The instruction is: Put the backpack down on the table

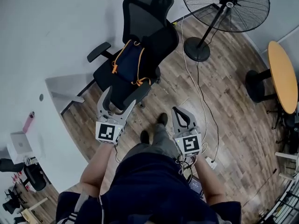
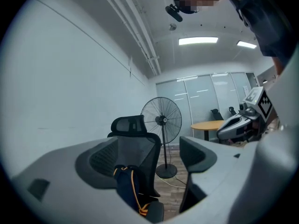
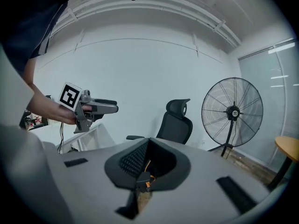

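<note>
Room: office with pale walls and a wood floor [image 1: 233,125]; pedestal fan [image 1: 229,3] and round wooden table [image 1: 282,76] on the right, white table [image 1: 46,134] along the left.
Backpack [image 1: 128,62]: navy with orange straps, propped upright on the seat of the black office chair [image 1: 156,38], leaning on its backrest; not on any table.
Left gripper [image 1: 120,97]: poised just before the front edge of the seat, jaws spread wide with nothing between them; backpack framed in the gap but clear of both fingers.
Right gripper [image 1: 176,110]: over the floor beside the person's shoes, fingers pressed together on nothing.
Step in hand: apparently the reach for the bag; lift and set-down not yet done.
Best grip: probably the top handle or the doubled orange strap near the top, taken deep between the pads, not at the tips.
Second gripper: worth opening and bringing under or beside the bag to stop it sagging.
Lift: straight up off the seat before any turn, so that no strap snags an armrest.
Destination: white table looks nearest; which table is meant cannot be told.
Risks: chair swivelling under a sideways pull; floor cable [image 1: 201,92] near the feet.
</note>
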Available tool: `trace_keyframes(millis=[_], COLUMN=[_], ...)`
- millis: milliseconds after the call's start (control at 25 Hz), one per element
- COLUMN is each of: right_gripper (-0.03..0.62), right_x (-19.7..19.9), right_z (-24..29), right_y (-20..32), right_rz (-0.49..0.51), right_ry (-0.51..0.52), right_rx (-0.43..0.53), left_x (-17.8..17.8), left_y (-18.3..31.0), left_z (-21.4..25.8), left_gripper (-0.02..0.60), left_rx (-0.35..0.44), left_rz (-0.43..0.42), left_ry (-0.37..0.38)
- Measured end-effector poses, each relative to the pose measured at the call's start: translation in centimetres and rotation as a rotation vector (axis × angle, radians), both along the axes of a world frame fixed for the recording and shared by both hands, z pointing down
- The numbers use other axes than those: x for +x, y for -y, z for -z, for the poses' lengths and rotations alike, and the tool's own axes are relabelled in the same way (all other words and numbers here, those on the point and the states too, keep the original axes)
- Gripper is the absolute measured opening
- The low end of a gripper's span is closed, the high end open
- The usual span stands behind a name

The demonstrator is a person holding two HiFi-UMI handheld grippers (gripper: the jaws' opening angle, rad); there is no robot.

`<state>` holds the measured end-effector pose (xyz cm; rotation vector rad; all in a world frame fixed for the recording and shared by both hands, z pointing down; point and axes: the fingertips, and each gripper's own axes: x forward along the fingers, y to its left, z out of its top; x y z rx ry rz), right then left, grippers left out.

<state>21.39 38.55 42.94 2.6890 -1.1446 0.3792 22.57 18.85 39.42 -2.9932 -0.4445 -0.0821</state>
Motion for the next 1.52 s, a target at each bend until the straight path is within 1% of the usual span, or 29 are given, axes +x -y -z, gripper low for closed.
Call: trace_keyframes(millis=[120, 240, 360, 520, 680, 800, 880, 1040, 1200, 1320, 1520], right_gripper=[0.000, 0.000, 0.000, 0.000, 0.000, 0.000, 0.000, 0.001, 0.001, 0.000, 0.000], right_x=[3.6, 7.4, 10.2, 13.2, 15.1, 16.7, 17.4, 18.8, 20.0, 21.2, 22.2], right_z=[-0.8, -1.6, -1.9, -2.4, -3.5, -4.4, -4.8, -6.2, -8.0, -9.2, -11.1], right_y=[-0.3, -0.1, 0.6, 1.7, 2.9, 3.7, 4.0, 4.8, 5.8, 7.2, 8.5], right_rz=[0.024, 0.061, 0.093, 0.119, 0.109, 0.083, 0.058, 0.045, 0.048, 0.057, 0.066], right_ry=[0.029, 0.049, 0.063, 0.064, 0.069, 0.070, 0.091, 0.119, 0.142, 0.140, 0.167], right_rx=[0.015, 0.014, 0.009, -0.004, -0.028, -0.048, -0.051, -0.062, -0.073, -0.077, -0.079], left_x=[3.6, 7.6, 10.9, 14.5, 17.9, 21.0, 22.8, 26.5, 28.7, 30.2, 31.9], left_y=[-0.2, -0.1, 0.4, 1.1, 2.5, 3.3, 3.6, 4.3, 4.8, 5.6, 6.0], left_z=[-0.9, -1.4, -2.5, -4.4, -8.0, -12.6, -15.7, -19.9, -24.0, -26.9, -31.3], left_gripper=[0.405, 0.405, 0.405, 0.405, 0.405, 0.405, 0.405, 0.405, 0.405, 0.405, 0.405], left_rx=[0.004, 0.002, 0.006, 0.011, 0.013, -0.017, -0.028, -0.017, -0.013, -0.018, -0.029], left_rz=[0.026, 0.055, 0.079, 0.071, 0.045, 0.028, 0.014, -0.006, -0.020, -0.024, -0.035], left_ry=[0.023, 0.020, 0.029, 0.039, 0.075, 0.134, 0.180, 0.219, 0.272, 0.298, 0.363])
